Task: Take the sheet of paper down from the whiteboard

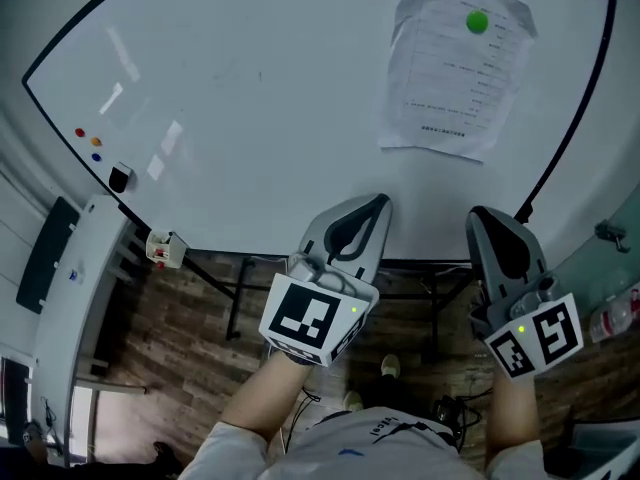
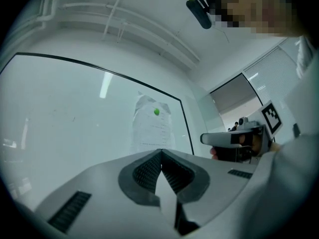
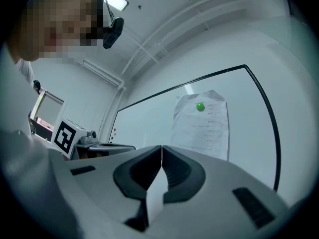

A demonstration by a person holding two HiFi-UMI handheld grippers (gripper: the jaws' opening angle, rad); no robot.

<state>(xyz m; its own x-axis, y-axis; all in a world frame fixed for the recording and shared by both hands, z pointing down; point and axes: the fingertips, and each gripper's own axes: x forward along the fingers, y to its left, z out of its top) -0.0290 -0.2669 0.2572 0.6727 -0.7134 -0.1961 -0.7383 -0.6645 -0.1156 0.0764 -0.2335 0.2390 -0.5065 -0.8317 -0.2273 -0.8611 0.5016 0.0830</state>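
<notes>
A printed sheet of paper [image 1: 455,68] hangs crumpled on the whiteboard [image 1: 250,98], pinned near its top by a green round magnet [image 1: 477,22]. The same paper [image 2: 152,128] with the magnet [image 2: 156,112] shows in the left gripper view, and the paper [image 3: 202,126] with the magnet [image 3: 200,106] in the right gripper view. My left gripper [image 1: 381,204] is shut and empty, below the board's lower edge, left of the paper. Shut and empty too, my right gripper [image 1: 480,214] is just below the paper. Neither touches the sheet.
An eraser [image 1: 120,177] and small red, orange and blue magnets [image 1: 90,141] sit at the board's left end. A marker box [image 1: 165,249] hangs at the lower left. A white cabinet [image 1: 75,298] stands left; the board's black frame legs [image 1: 240,288] stand on wooden floor.
</notes>
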